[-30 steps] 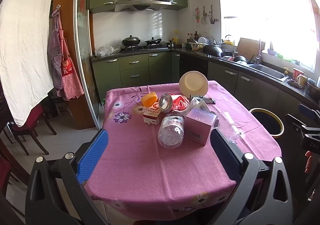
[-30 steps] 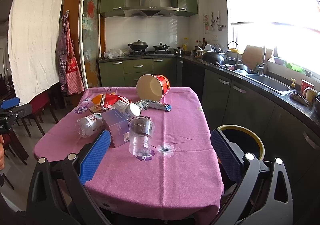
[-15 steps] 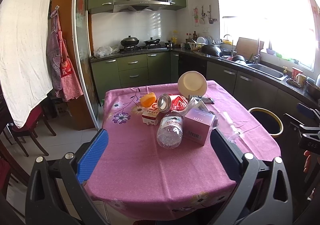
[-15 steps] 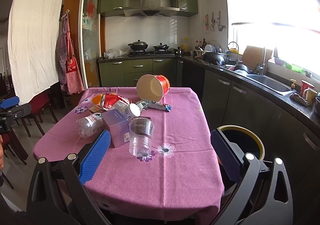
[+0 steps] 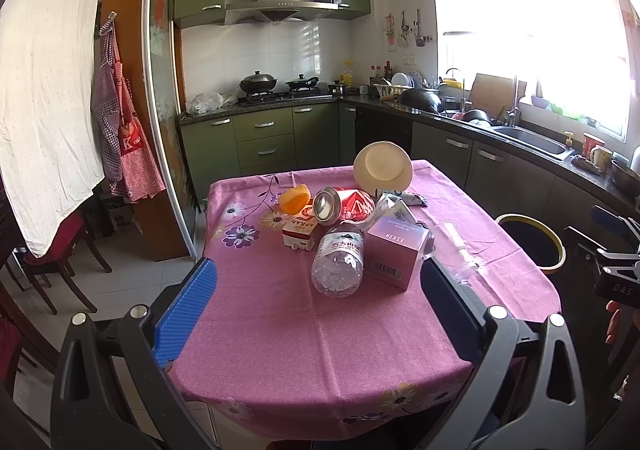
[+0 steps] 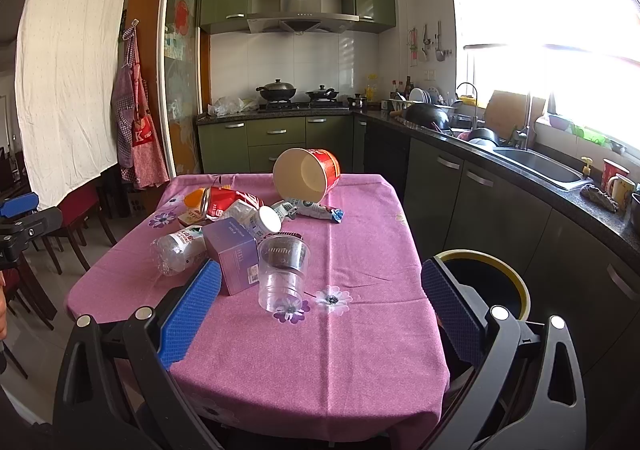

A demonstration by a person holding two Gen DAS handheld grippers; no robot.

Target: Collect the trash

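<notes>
Trash lies heaped mid-desk: plastic bottle touching a pink box, crushed red can and tipped paper bowl behind; left tongs and right tongs both spread, holding nothing, short of the pile

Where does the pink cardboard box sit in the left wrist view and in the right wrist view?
Left wrist view: the pink box lies right of centre, just right of the clear water bottle.
Right wrist view: the same box lies left of centre, between the bottle and the clear plastic cup.
Shared landmark: the tipped paper bucket at the table's far edge.
</notes>
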